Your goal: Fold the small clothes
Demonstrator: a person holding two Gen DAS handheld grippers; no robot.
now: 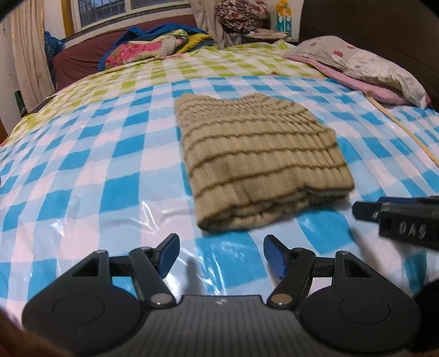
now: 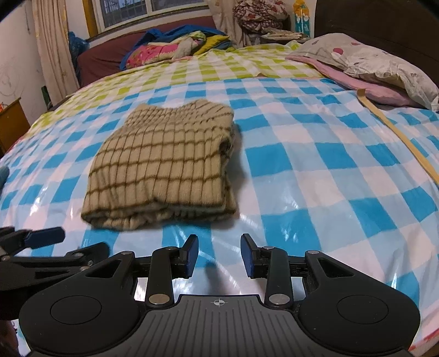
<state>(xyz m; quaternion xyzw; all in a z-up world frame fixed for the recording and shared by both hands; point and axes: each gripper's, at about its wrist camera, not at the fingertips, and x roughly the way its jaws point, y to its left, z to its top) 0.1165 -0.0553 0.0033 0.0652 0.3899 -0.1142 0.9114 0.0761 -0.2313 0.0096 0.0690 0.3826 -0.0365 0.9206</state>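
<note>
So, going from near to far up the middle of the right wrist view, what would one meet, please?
Right tool, open → checked plastic sheet → folded striped sweater → green-checked part of the sheet → heap of colourful bedding → window.

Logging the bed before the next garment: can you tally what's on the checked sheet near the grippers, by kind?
Folded striped knit garment: 1
Pillows at the right edge: 1, on a pink cloth
Grippers, both open and empty: 2, left gripper and right gripper
Heap of colourful clothes at the far end: 1, pieces not countable
Total: 6
</note>
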